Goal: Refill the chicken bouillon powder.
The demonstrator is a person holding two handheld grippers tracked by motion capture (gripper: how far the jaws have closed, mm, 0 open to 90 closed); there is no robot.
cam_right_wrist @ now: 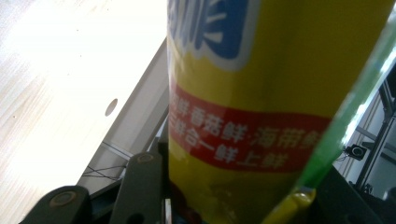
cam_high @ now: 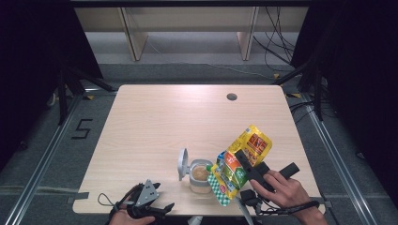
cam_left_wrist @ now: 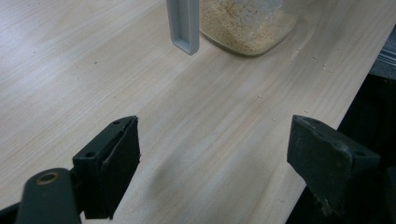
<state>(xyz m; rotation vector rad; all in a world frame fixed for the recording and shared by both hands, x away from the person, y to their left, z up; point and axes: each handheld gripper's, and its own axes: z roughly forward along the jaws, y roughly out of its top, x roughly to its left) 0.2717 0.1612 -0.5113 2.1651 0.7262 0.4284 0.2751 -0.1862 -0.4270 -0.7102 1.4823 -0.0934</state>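
Note:
A clear jar (cam_high: pixel 201 176) with beige granules stands near the table's front edge, its grey flip lid (cam_high: pixel 182 164) standing open on its left. My right gripper (cam_high: pixel 245 161) is shut on a yellow, green and orange snack bag (cam_high: pixel 256 143), held tilted with its lower end over the jar's right rim. In the right gripper view the bag (cam_right_wrist: pixel 261 93) sits between the two black jaws. My left gripper (cam_high: pixel 162 208) rests low at the front left, open and with nothing in it. In the left gripper view its jaws (cam_left_wrist: pixel 212 140) point at the jar (cam_left_wrist: pixel 247 23) and lid (cam_left_wrist: pixel 184 25).
The light wooden table (cam_high: pixel 155 117) has a round cable hole (cam_high: pixel 231 97) at the back right. A few crumbs (cam_left_wrist: pixel 303 56) lie beside the jar near the table's edge. Dark floor and metal rails surround the table.

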